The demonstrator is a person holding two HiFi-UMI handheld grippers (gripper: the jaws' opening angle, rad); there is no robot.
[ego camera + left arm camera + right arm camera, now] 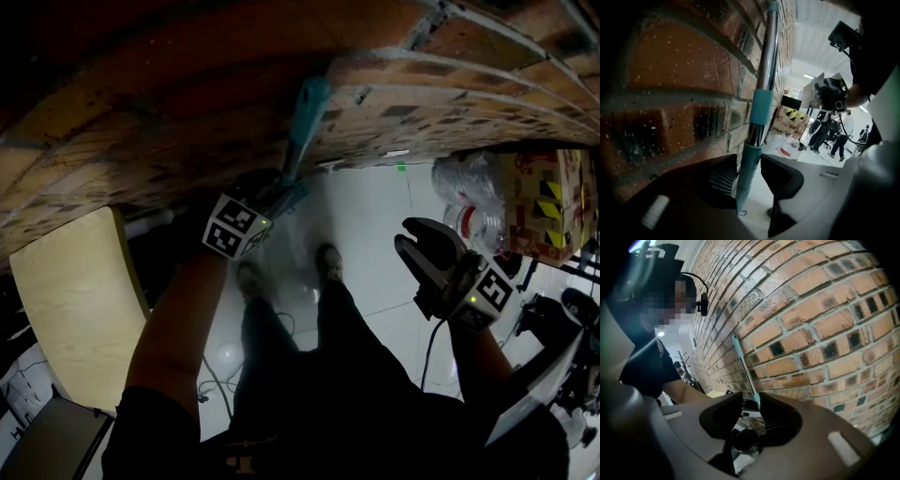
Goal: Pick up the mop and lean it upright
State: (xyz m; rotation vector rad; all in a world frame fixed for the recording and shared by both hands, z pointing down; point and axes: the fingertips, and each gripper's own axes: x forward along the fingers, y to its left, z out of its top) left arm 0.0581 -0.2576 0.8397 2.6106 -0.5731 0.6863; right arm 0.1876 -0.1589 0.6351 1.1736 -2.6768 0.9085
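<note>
The mop's handle (pixel 307 114), teal and chrome, stands nearly upright against the brick wall (pixel 187 103). In the left gripper view the handle (pixel 761 84) runs up along the bricks, and its teal lower section passes between the jaws of my left gripper (pixel 750 161). It lies close to the left pad, and a sliver of floor shows between it and the right jaw. My left gripper (pixel 281 192) is at the handle in the head view. My right gripper (pixel 422 246) hangs open and apart at the right, holding nothing. From the right gripper (pixel 750 404) the handle (pixel 743 364) shows farther off.
A pale wooden chair seat (pixel 70 300) stands at the left by the wall. Clear plastic bottles (pixel 469 202) and a cardboard box (pixel 548 202) sit at the right. The person's shoes (pixel 328 262) and cables (pixel 220 394) are on the white floor.
</note>
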